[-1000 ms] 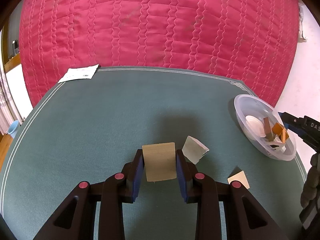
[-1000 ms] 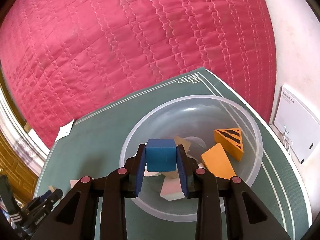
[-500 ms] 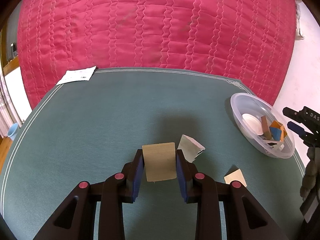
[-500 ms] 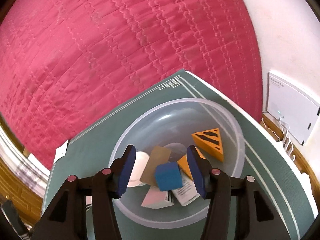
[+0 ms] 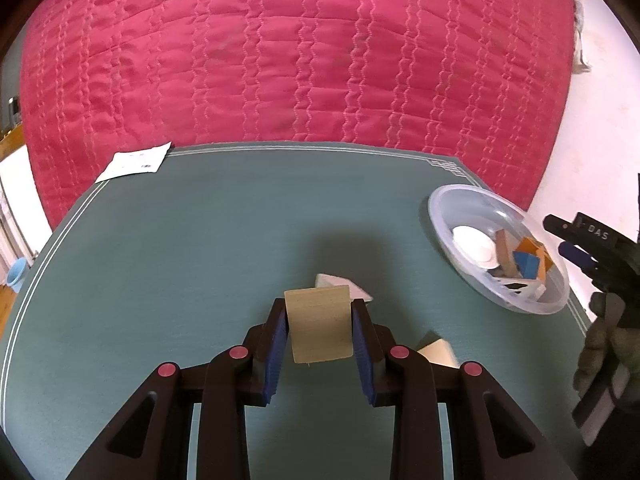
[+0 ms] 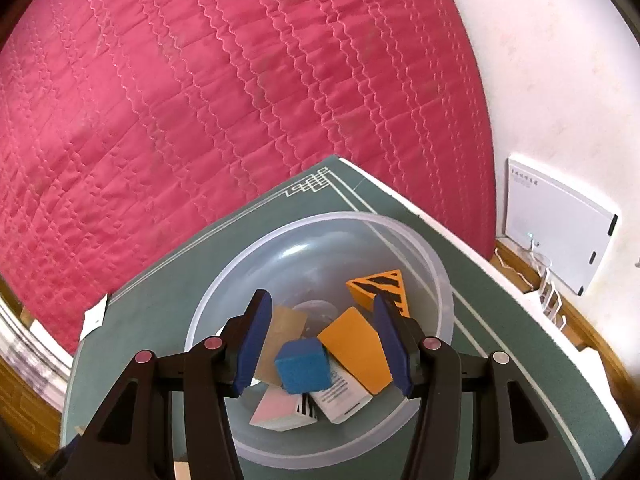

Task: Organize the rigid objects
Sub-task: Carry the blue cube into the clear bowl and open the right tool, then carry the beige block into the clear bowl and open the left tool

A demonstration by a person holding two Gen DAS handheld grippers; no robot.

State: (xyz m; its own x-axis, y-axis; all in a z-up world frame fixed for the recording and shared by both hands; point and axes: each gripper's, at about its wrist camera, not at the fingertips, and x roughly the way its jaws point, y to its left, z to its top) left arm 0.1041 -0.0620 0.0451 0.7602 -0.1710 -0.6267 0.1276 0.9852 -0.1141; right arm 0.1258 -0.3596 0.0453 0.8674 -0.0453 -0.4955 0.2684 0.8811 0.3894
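My left gripper (image 5: 319,330) is shut on a tan wooden block (image 5: 319,329) and holds it above the green table (image 5: 180,240). A pale grey-white block (image 5: 340,285) lies just beyond it and a cream block (image 5: 437,354) lies to its right. My right gripper (image 6: 320,340) is open above the clear plastic bowl (image 6: 224,300). A blue cube (image 6: 305,365) lies in the bowl under the jaws, among several blocks, with an orange block (image 6: 356,348) and an orange black-striped wedge (image 6: 380,286). The bowl (image 5: 452,208) and the right gripper (image 5: 580,244) also show at the right of the left wrist view.
A red quilted cover (image 5: 280,60) hangs behind the table. A white paper (image 5: 134,162) lies at the table's far left corner. A white wall device (image 6: 556,228) sits right of the table. The bowl stands near the table's far right corner.
My right gripper opened and let the blue cube drop into the bowl, then rose a little. My left gripper kept hold of the tan block and shifted slightly.
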